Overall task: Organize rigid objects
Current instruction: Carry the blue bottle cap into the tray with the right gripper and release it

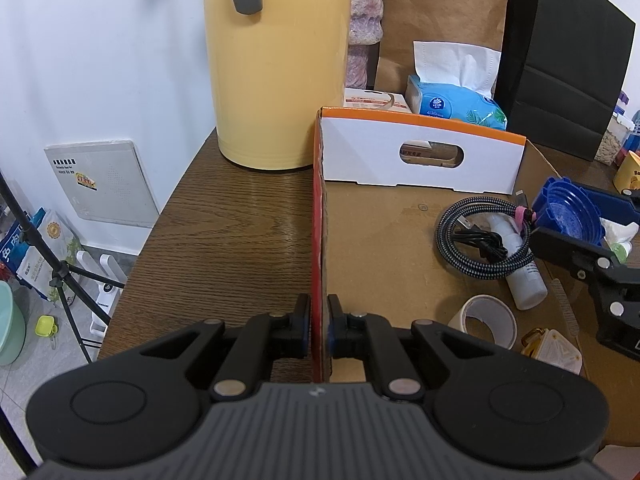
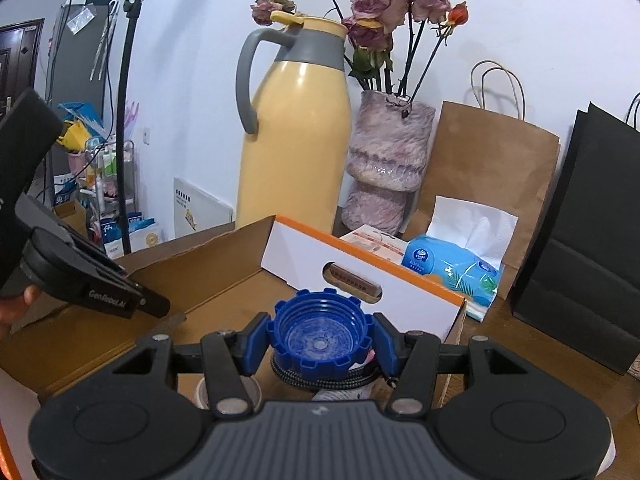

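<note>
- Your left claw (image 1: 319, 326) is pinched tight on the side wall of the cardboard box (image 1: 384, 248), one finger outside, one inside, bracing the box on the wooden counter (image 1: 224, 224).
- Your right claw (image 2: 320, 346) is half spread and clamped on the blue ribbed cap (image 2: 320, 338), its blue pads (image 2: 256, 344) pressing opposite sides of the notched rim.
- The cap hangs above the box floor, open side facing the right wrist camera, right over the braided cable coil (image 1: 480, 240) and near the far white panel with the handle cut-out (image 1: 420, 156).
- Handling call: that cap looks like hard moulded plastic, light and stiff, so it should not flex. The notches give the pads something to bite, which makes the rim the right place to hold.
- It would likely roll or wobble if dropped on edge, so set it down flat, ideally on bare cardboard rather than on the coil.
- Already in the box: a white spray bottle (image 1: 524, 280) lying under the coil, a roll of tape (image 1: 488, 320) and a small amber-and-white packet (image 1: 556, 352) near the front.
- The open floor is on the left half of the box, well apart from the clutter.
- Behind the box stand the yellow thermos jug (image 1: 276, 64), a tissue pack (image 1: 456, 104) and paper bags; leave them be.
</note>
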Available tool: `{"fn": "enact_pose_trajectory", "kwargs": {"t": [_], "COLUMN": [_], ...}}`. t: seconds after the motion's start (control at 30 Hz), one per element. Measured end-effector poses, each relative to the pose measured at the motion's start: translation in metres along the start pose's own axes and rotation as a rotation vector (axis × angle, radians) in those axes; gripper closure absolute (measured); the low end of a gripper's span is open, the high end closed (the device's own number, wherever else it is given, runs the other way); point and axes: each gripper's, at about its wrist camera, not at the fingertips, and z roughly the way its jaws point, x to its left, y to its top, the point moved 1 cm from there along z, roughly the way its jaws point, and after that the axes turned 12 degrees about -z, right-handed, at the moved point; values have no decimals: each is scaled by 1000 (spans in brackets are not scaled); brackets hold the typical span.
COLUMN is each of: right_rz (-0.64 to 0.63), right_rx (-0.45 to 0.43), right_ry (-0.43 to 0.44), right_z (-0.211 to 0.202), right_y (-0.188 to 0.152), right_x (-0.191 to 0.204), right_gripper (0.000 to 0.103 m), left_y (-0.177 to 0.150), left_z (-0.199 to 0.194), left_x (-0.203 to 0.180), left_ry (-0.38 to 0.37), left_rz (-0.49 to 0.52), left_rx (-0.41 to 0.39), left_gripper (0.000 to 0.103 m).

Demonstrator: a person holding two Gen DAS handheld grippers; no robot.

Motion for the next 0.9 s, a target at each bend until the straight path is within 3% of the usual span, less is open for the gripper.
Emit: {"fn": "enact_pose_trajectory", "kwargs": {"t": [0.1, 0.17, 0.23, 0.33, 0.5, 0.9], "right_rz": [3, 3, 1, -4, -13, 7], "right_rx": [2, 2, -6, -15, -11, -37], "right_ry": [-1, -10, -28, -40, -57, -78], "right_z": [0, -1, -3, -5, -5, -12], "right_y": [0, 0, 0, 1, 0, 0], "right_x": [0, 0, -1, -1, 0, -4], "right_gripper": [48, 35, 13, 7, 2, 0], "left_y": [0, 0, 0, 0, 0, 0], "left_z": [0, 0, 0, 0, 0, 0], "left_x": [0, 0, 0, 0, 0, 0], "left_ry": [0, -1, 0, 0, 0, 0], "left_rz": [0, 0, 1, 1, 1, 1], "left_rx": [0, 1, 0, 0, 0, 0], "left_gripper": [94, 94, 94, 94, 94, 94]}}
